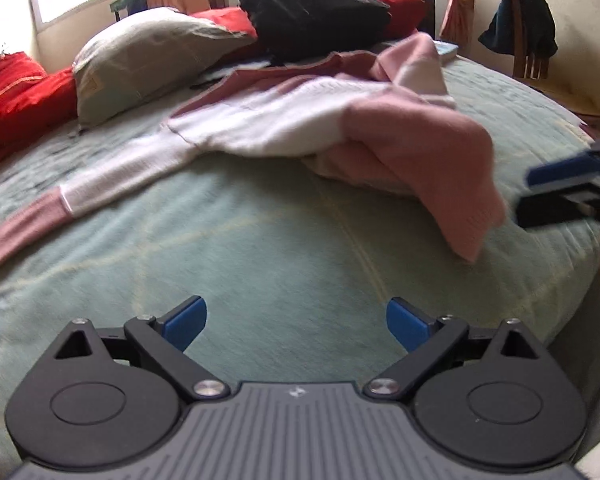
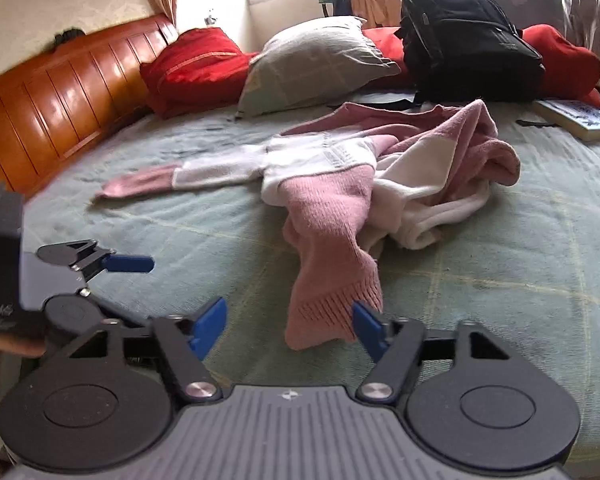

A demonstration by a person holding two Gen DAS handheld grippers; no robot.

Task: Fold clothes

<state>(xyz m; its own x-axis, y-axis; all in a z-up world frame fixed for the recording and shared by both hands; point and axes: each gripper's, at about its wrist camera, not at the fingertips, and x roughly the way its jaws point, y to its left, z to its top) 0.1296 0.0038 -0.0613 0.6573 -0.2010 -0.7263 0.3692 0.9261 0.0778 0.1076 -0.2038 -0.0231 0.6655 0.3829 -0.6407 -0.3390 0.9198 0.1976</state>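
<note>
Both tongs stand released: right gripper (image 2: 288, 326) spread at the pink hem of the sweater (image 2: 340, 184), left gripper (image 1: 296, 326) over bare blanket (image 1: 260, 240). Sweater lies crumpled mid-bed, one sleeve (image 2: 140, 184) outstretched. Judgement: pinch hem corners first, spread flat before folding.

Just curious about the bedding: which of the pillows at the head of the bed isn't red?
The grey-beige pillow, in the middle between the red pillow by the wooden headboard and the red ones behind the black backpack.
</note>
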